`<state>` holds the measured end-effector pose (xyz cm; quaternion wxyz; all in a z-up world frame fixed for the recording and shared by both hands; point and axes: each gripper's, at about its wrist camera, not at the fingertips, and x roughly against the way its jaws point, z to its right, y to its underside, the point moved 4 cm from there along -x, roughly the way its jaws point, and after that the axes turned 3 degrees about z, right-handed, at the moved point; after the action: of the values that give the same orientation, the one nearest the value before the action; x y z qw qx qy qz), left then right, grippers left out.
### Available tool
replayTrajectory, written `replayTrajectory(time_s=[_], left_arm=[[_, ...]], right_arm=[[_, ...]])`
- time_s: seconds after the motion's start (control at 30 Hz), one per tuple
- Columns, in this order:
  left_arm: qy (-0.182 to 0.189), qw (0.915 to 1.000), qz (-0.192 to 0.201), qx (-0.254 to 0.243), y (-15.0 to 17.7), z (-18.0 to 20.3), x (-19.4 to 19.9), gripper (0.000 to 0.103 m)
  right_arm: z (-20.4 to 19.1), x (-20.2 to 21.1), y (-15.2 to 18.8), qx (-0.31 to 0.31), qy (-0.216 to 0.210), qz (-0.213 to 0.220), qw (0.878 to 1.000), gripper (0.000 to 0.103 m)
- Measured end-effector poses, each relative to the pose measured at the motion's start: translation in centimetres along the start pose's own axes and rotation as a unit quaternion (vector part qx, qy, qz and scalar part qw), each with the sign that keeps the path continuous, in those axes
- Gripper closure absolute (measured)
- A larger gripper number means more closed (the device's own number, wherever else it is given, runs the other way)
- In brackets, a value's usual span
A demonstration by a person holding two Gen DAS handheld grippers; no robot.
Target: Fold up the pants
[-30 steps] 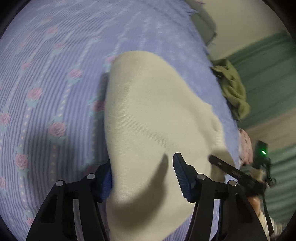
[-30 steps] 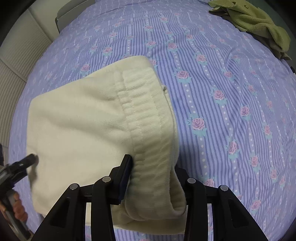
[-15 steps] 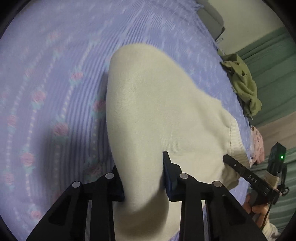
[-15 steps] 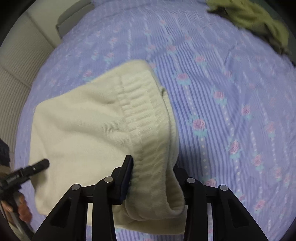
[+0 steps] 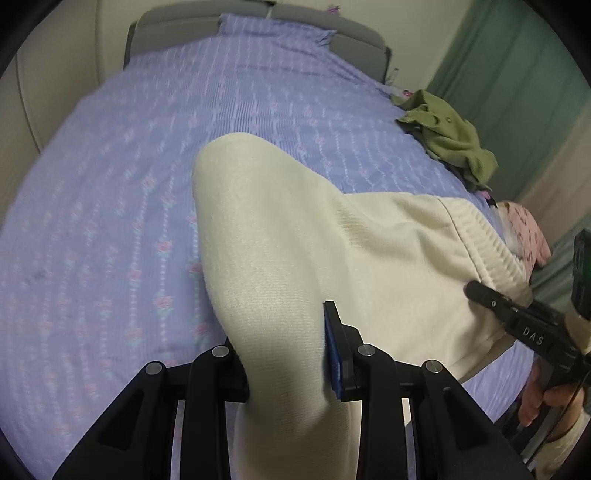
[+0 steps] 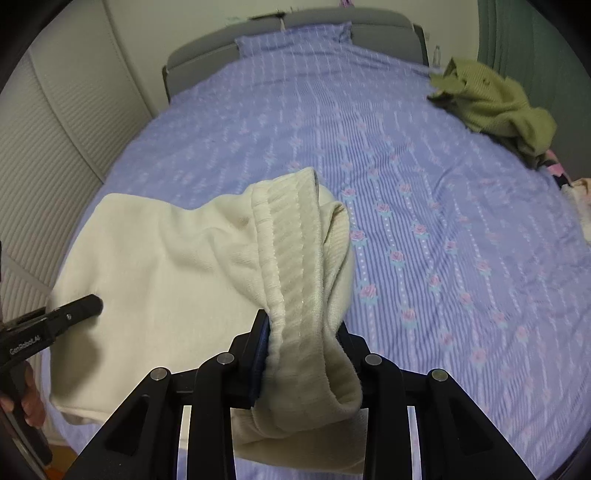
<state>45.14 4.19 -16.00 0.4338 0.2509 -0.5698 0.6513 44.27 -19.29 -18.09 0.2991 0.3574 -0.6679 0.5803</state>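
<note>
Pants (image 5: 295,236) — cream knit, pinched at two ends and partly raised off the lilac rose-striped bedspread (image 5: 110,229), the far part draped onto it. Left gripper (image 5: 284,354) clamped on a smooth bunch of the cream fabric, blue-padded fingers (image 5: 334,354) pressing it from both sides. Right gripper (image 6: 303,354) clamped on the ribbed waistband (image 6: 291,258), jaws just been narrowing with the band bunched between them, a loop of it spilling over the near side. Seen from the left wrist camera, right gripper's black finger at the far-right edge of the cloth, a hand (image 5: 543,398) wrapped round its handle. Olive green garment (image 6: 495,107) crumpled near the bed's far right edge, well apart from the pants. Pink patterned cloth (image 5: 524,232) just beyond the waistband at the right. Grey headboard (image 6: 332,22) at the far end — ribbed pale wall panels (image 6: 55,140) on the left.
</note>
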Motion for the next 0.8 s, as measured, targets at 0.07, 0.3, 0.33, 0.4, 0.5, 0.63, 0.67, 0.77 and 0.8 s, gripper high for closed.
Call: replayTrajectory(time_s=[0.07, 0.3, 0.33, 0.4, 0.5, 0.63, 0.67, 0.77, 0.8], left_arm=[[-0.004, 0.9999, 0.008, -0.013, 0.3, 0.3, 1.9, 0.073], [-0.002, 0.9992, 0.037, -0.018, 1.6, 0.0, 9.4, 0.073], [-0.004, 0.9990, 0.041, -0.017, 1.9, -0.2, 10.2, 0.073], [-0.008, 0.9985, 0.052, -0.012, 2.4, -0.1, 11.9, 0.073], [-0.018, 0.9974, 0.069, -0.007, 3.1, -0.1, 14.0, 0.073], [-0.033, 0.9957, 0.087, -0.002, 3.9, 0.1, 16.3, 0.073], [-0.035, 0.9952, 0.092, 0.000, 4.1, 0.0, 16.9, 0.073], [-0.037, 0.9938, 0.104, 0.014, 4.7, -0.7, 18.5, 0.073], [-0.037, 0.9933, 0.108, 0.019, 5.0, -1.2, 19.1, 0.073]], right_arm=[[-1.1, 2.1, 0.6, 0.000, 0.003, 0.013, 1.000, 0.071], [-4.4, 9.4, 2.5, 0.009, 0.002, 0.053, 0.999, 0.071], [-4.8, 10.0, 2.5, 0.012, 0.000, 0.056, 0.998, 0.071], [-5.4, 11.5, 2.7, 0.023, -0.006, 0.065, 0.998, 0.071], [-6.2, 13.0, 2.9, 0.041, -0.016, 0.079, 0.996, 0.071], [-7.1, 14.7, 3.0, 0.060, -0.031, 0.096, 0.993, 0.071], [-7.4, 15.0, 3.0, 0.067, -0.036, 0.100, 0.992, 0.071], [-8.3, 15.7, 3.0, 0.075, -0.046, 0.103, 0.991, 0.071], [-8.7, 15.8, 3.1, 0.078, -0.047, 0.103, 0.990, 0.071]])
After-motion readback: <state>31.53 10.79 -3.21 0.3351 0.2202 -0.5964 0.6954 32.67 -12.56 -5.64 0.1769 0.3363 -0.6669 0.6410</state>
